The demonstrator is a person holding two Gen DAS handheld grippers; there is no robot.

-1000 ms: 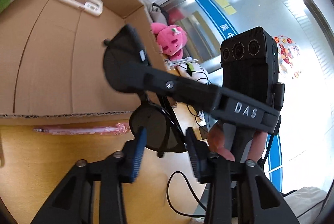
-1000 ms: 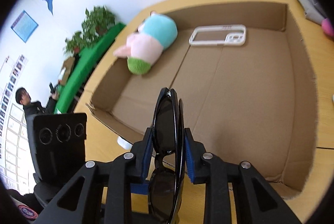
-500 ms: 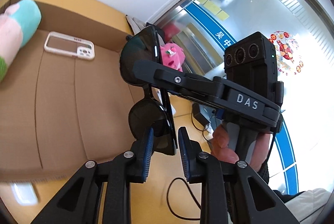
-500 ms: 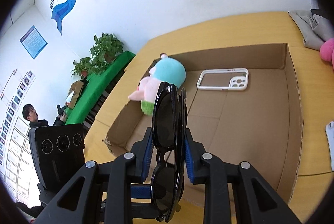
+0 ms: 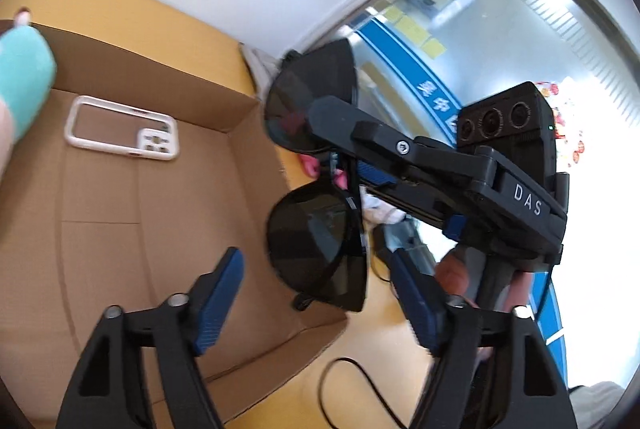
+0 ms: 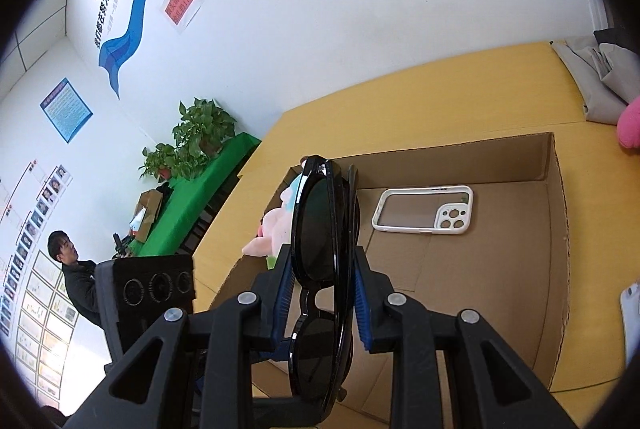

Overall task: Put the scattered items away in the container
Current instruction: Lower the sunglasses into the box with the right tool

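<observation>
From the left wrist we look down past our left gripper (image 5: 316, 293), whose jaws are opening — the blue pads (image 5: 218, 299) stand well apart and touch nothing. Between and just beyond them hang the sunglasses (image 5: 320, 249), folded and black, one lens above the other. Our right gripper (image 5: 356, 165) reaches in from the right and clamps them near the bridge; a hand (image 5: 480, 281) shows below its body. Behind the sunglasses lies the box (image 5: 160, 229), open cardboard on a yellow table (image 5: 304, 381). On the box floor near the far wall lies a white phone case (image 5: 120, 129), and a teal plush (image 5: 22, 81) shows at the left edge. A black cable (image 5: 360, 381) loops on the table near the box corner. The sunglasses hang over the box's right edge, not touching it.

From the right wrist we see the right gripper (image 6: 318, 293) with narrow jaws — both pads press on the sunglasses (image 6: 320, 249), which stand on edge, upright between them. Beyond lies the box (image 6: 556, 229) with the phone case (image 6: 424, 211) flat near its far wall and the plush (image 6: 276, 225) at the left wall, partly hidden by the frame. Something pink (image 6: 630, 125) sits on the table (image 6: 440, 85) beyond the box's right corner, beside grey cloth (image 6: 600, 81). At the left a person (image 6: 76, 277) stands near a green table with plants (image 6: 200, 133).
</observation>
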